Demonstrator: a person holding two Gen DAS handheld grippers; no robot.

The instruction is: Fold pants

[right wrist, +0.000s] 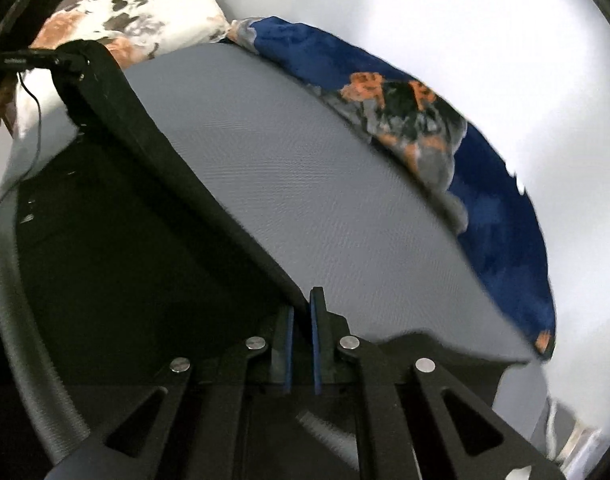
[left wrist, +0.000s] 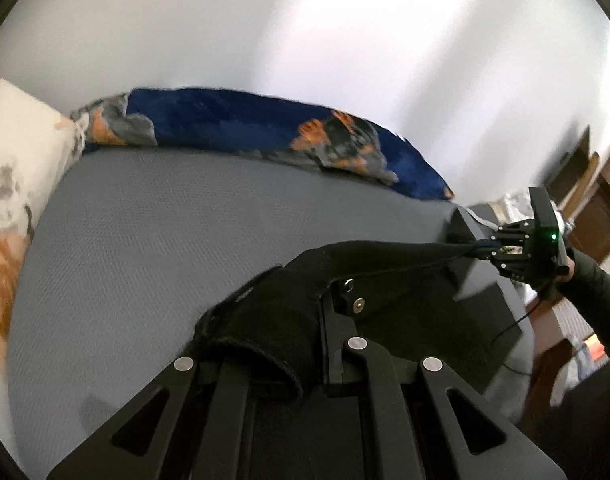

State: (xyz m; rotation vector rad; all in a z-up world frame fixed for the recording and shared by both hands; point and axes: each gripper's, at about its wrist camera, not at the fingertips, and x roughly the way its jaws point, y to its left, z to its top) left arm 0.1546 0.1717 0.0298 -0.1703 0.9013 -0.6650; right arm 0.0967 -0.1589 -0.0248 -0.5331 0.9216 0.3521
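Black pants point(left wrist: 385, 256) hang stretched between my two grippers above a grey bed sheet point(left wrist: 165, 248). My left gripper point(left wrist: 301, 316) is shut on the waistband end, which drapes over its fingers. My right gripper point(right wrist: 301, 312) is shut on the other end of the pants point(right wrist: 117, 220), the cloth edge pinched between its blue pads point(right wrist: 316, 340). The right gripper also shows in the left wrist view point(left wrist: 489, 248) at the far right, clamped on the taut edge. The left gripper shows in the right wrist view point(right wrist: 65, 58) at the upper left, holding the pants.
A blue floral blanket point(left wrist: 265, 132) lies bunched along the bed's far side against a white wall point(left wrist: 345, 40). A white floral pillow point(left wrist: 13, 160) sits at the left. Wooden furniture point(left wrist: 593, 208) stands beyond the bed's right end.
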